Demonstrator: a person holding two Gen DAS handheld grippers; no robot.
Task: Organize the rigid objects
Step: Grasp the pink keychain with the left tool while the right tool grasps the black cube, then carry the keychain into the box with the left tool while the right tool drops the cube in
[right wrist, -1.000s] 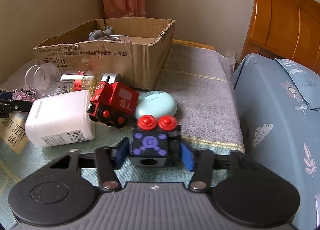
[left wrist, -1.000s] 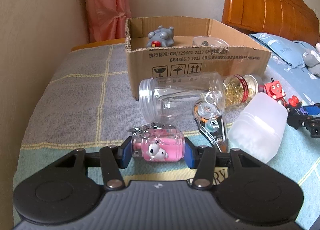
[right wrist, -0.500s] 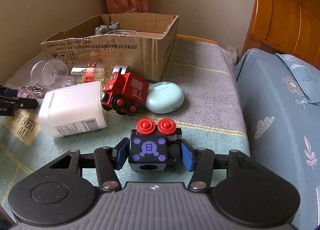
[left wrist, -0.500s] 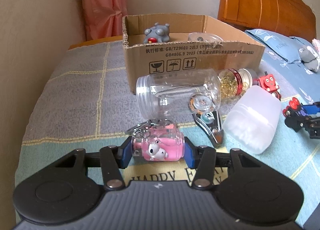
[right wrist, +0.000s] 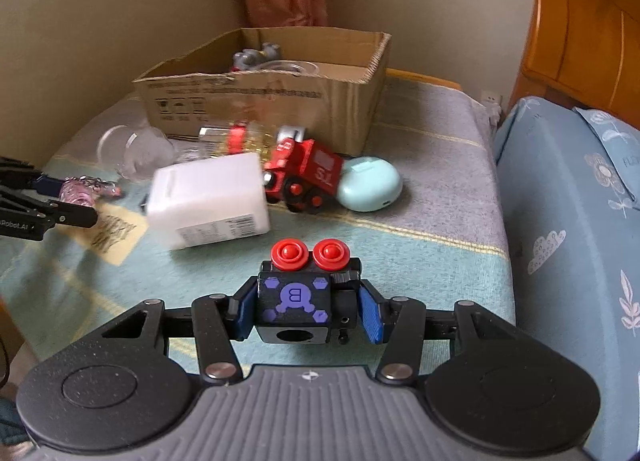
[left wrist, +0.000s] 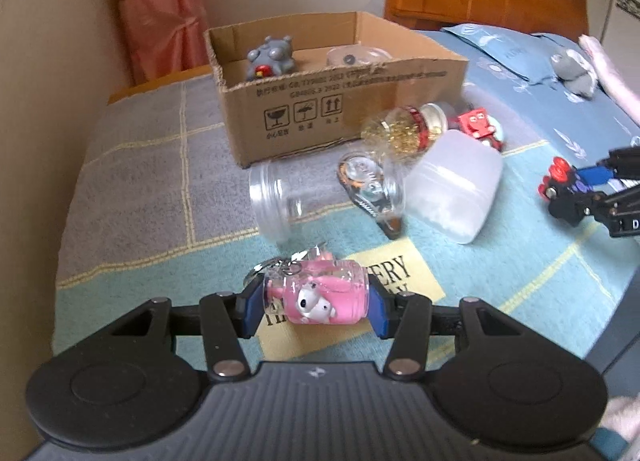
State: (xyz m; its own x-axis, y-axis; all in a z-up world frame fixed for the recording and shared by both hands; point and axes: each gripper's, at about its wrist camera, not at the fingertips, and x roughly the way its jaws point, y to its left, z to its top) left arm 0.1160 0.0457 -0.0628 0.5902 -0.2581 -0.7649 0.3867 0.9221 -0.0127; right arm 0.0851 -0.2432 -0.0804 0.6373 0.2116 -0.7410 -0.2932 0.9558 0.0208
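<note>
My left gripper [left wrist: 316,303] is shut on a small pink jar keychain [left wrist: 320,297] with a white puppy figure, held clear above the blanket. My right gripper [right wrist: 306,309] holds a black toy block [right wrist: 294,301] with purple marks and two red knobs; its jaws are closing on the block's sides, which the blue pads touch. The open cardboard box [left wrist: 344,101] stands beyond both, with a grey toy [left wrist: 272,59] and a clear lid inside. In the left wrist view the right gripper [left wrist: 580,189] shows at the far right with the block.
On the blanket before the box lie a clear jar [left wrist: 288,197], a white plastic bottle [left wrist: 452,189], a bottle of gold beads [left wrist: 404,129], a red toy train [right wrist: 308,177] and a mint case [right wrist: 370,183]. A wall runs left; a blue pillow [right wrist: 560,221] lies right.
Both grippers have lifted with their objects and the box now sits lower and farther in view. The left one has rolled slightly. Neither has let go.
</note>
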